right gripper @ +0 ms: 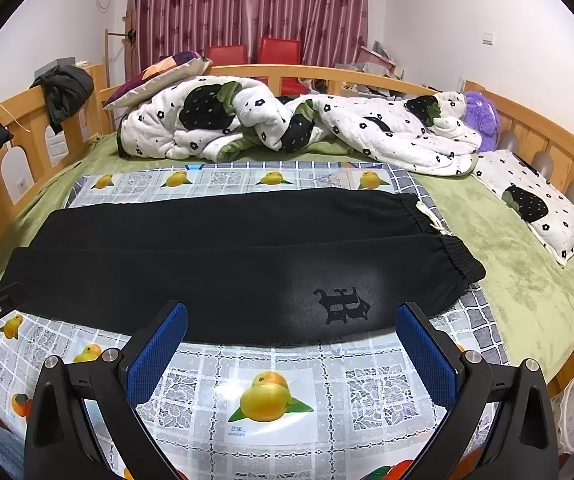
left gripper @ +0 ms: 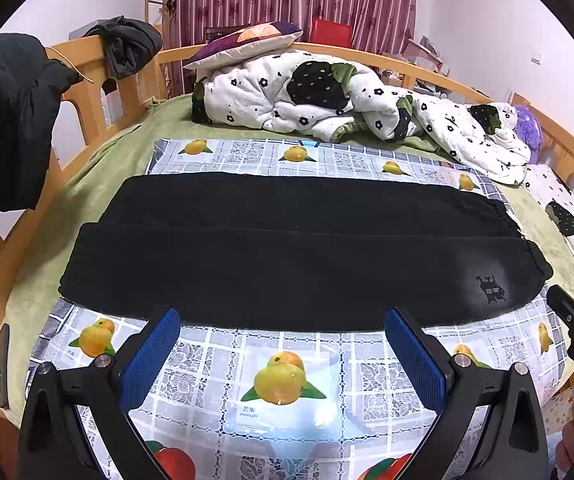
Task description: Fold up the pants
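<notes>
Black pants (left gripper: 287,248) lie flat across a fruit-print plastic sheet (left gripper: 279,384) on the bed, legs side by side, the elastic waistband at the right (right gripper: 447,248). A dark logo (right gripper: 343,304) shows near the waist. My left gripper (left gripper: 283,320) is open and empty, hovering just short of the pants' near edge, toward the leg end. My right gripper (right gripper: 291,316) is open and empty, just short of the near edge by the logo. Each gripper shows at the edge of the other's view.
A crumpled white floral quilt (left gripper: 327,96) and pillows (right gripper: 535,204) lie at the back and right of the green bed cover (right gripper: 527,288). Wooden bed rails (left gripper: 87,92) surround it, with dark clothes (left gripper: 3,120) hung at the left. A purple plush toy (right gripper: 483,116) sits far right.
</notes>
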Available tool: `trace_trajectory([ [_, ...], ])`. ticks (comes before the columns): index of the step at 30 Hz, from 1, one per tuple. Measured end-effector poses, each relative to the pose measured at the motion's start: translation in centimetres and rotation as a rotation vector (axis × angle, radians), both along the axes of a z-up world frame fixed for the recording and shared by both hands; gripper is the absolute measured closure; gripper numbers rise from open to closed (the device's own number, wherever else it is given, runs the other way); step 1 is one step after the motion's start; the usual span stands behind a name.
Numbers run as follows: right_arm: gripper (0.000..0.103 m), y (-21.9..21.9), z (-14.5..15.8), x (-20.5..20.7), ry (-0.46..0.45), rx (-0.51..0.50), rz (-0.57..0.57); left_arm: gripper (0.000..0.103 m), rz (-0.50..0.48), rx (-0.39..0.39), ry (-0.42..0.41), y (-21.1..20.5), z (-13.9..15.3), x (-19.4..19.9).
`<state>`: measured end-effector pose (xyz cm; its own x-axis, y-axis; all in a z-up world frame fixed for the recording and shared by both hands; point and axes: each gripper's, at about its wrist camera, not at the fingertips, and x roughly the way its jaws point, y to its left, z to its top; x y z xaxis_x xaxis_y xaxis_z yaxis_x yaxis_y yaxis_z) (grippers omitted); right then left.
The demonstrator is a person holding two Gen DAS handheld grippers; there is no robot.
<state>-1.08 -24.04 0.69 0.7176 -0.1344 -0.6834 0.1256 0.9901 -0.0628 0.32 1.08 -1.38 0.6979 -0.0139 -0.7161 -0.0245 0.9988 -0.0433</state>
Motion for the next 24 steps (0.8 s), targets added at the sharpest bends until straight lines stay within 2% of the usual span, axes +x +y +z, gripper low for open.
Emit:
trace_trajectory([
  [13,0.001,0.4,-0.1,0.1,-0.002,-0.013,0.005,0.0,0.012,-0.02,-0.005,1.1,0.8,-0.2],
  [19,0.001,0.6,-0.2,-0.1,-0.015,0.011,0.024,0.0,0.007,-0.034,0.019,1.4,0.6,0.1],
  [24,0.001,0.3,-0.7,-0.1,0.002,0.003,0.002,0.0,0.001,-0.036,0.0,1.7,1.1,-0.3],
])
